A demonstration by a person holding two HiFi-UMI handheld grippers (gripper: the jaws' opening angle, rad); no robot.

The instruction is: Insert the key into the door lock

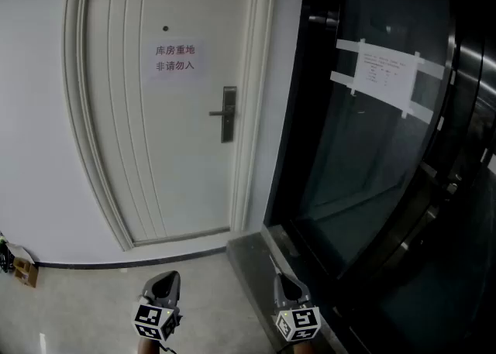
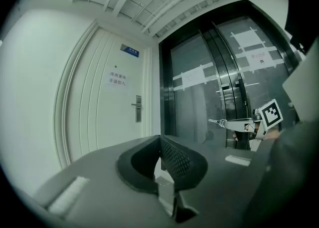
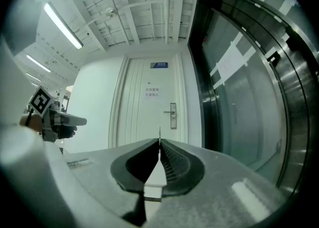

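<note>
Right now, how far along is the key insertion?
Done: key gripped in the right gripper, jaws shut on it. In hand: it points at the door lock, well short of it. Left: approach and insert. The left gripper is shut, empty.

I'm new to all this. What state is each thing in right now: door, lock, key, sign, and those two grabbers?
white door, closed.
door lock, no key in it yet.
key, held, tip pointing at the door, well short of the lock.
right gripper, fingers shut on the key.
left gripper, fingers together, empty.
paper notice, stuck flat on the door.
</note>
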